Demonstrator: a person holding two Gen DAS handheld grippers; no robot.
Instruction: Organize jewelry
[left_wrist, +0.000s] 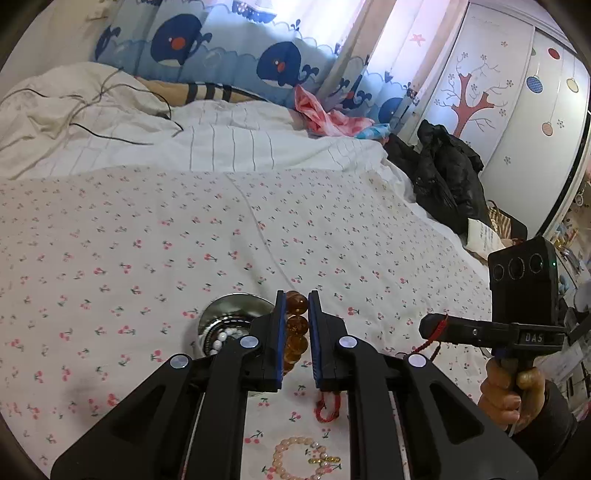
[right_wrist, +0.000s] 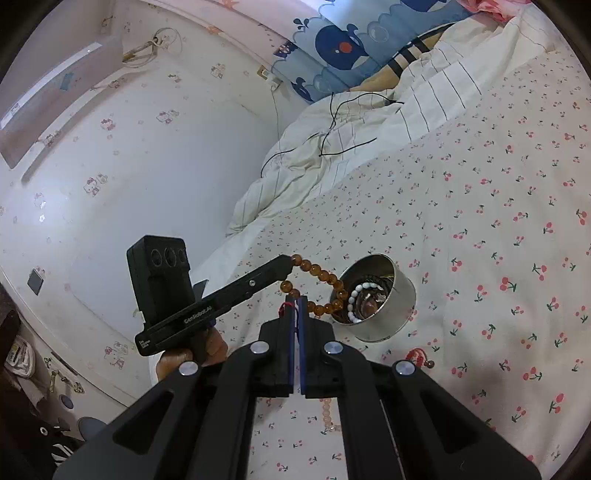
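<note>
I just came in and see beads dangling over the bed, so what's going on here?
A person is sorting jewelry on a cherry-print bedsheet. The left hand-held gripper is shut on an amber bead bracelet, held up beside a metal bowl that already contains a white bead bracelet. The right hand-held gripper is shut on a red cord. A pink bead bracelet lies on the sheet.

Glossy amber beads (left_wrist: 296, 328), shiny metal bowl (right_wrist: 399, 295), matt cotton sheet (left_wrist: 184, 240).
</note>
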